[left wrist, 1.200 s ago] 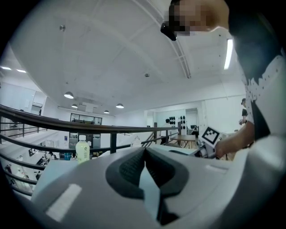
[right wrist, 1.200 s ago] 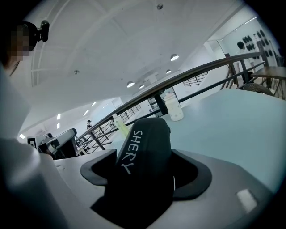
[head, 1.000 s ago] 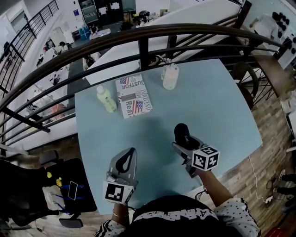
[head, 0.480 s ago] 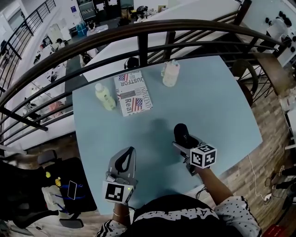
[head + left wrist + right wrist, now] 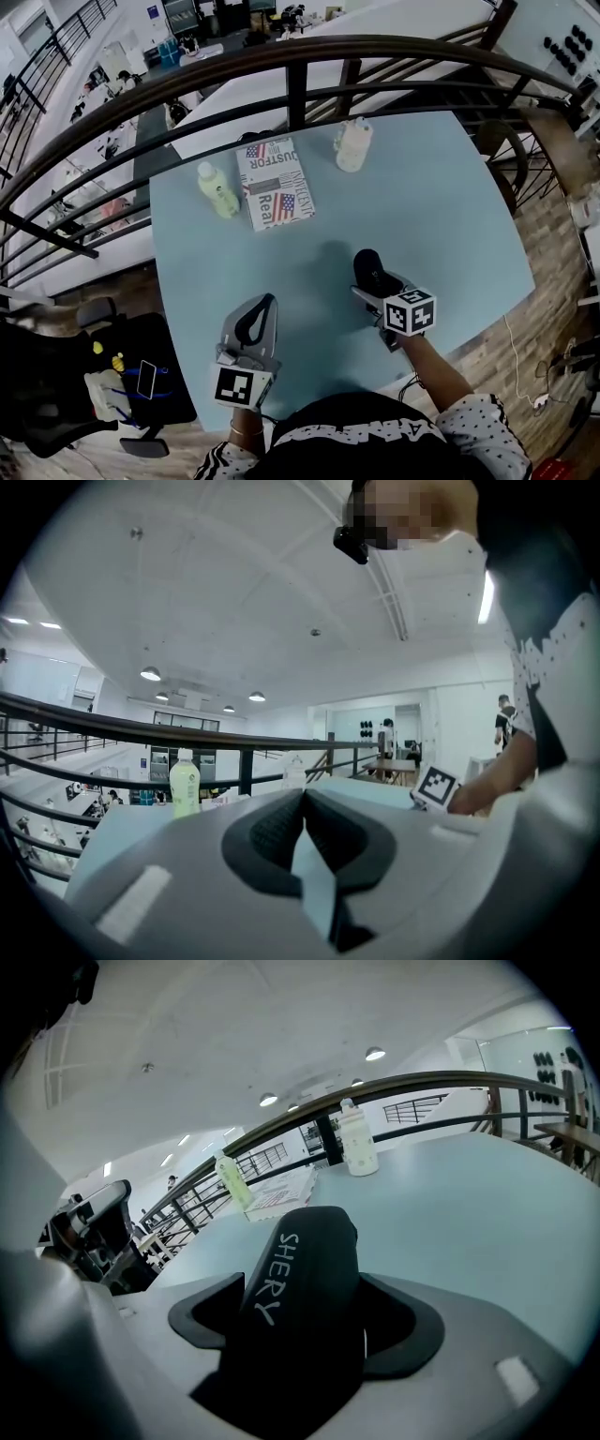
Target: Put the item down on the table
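In the head view, the right gripper [image 5: 375, 281] is clamping a black item [image 5: 367, 266] over the near part of the pale blue table [image 5: 450, 216]. The left gripper [image 5: 266, 303] is sitting to its left. Farther back, a green bottle [image 5: 217, 190], a printed magazine [image 5: 274, 184] and a white bottle [image 5: 352, 145] are lining up by the railing [image 5: 295, 94].

In the left gripper view, the left gripper [image 5: 304, 795] is showing its jaws pressed together, with nothing between them.

In the right gripper view, the right gripper [image 5: 305, 1324] is squeezing the black item [image 5: 305, 1251], lettered SHERY, between both pads.
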`<action>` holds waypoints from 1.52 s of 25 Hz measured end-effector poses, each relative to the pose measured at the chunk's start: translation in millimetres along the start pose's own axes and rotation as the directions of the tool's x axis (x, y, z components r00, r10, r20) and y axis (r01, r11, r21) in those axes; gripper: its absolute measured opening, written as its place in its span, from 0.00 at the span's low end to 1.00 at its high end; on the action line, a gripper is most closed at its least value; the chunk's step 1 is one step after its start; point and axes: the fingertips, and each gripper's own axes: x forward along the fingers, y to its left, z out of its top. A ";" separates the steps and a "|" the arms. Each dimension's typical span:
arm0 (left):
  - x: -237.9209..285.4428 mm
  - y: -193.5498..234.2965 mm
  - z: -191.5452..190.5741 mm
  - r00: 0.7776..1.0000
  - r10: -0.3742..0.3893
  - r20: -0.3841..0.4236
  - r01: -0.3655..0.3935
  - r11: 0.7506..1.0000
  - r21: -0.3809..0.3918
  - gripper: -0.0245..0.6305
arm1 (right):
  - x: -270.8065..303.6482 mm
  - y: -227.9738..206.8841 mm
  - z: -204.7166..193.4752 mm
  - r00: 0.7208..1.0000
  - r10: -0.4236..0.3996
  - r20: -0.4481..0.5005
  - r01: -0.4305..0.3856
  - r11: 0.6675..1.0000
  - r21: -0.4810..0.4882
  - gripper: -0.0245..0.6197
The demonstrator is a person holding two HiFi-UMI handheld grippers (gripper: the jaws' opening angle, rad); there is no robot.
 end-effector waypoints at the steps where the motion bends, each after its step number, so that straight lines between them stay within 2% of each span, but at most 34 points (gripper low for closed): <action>1: 0.1 1.6 0.1 1.000 0.003 0.001 -0.003 1.000 -0.001 0.04 | 1.8 -0.4 -0.4 1.000 -0.001 -0.004 0.001 1.000 -0.001 0.64; 23: -5.5 11.0 -4.9 1.000 0.027 0.000 -0.027 0.999 -0.020 0.04 | 24.2 -8.9 -20.0 0.994 -0.055 -0.091 0.051 0.998 -0.046 0.64; 38: -10.7 7.3 -0.6 0.999 0.035 0.004 -0.035 0.999 -0.007 0.04 | 28.7 -13.0 -24.8 0.987 -0.103 -0.123 0.092 0.991 -0.093 0.64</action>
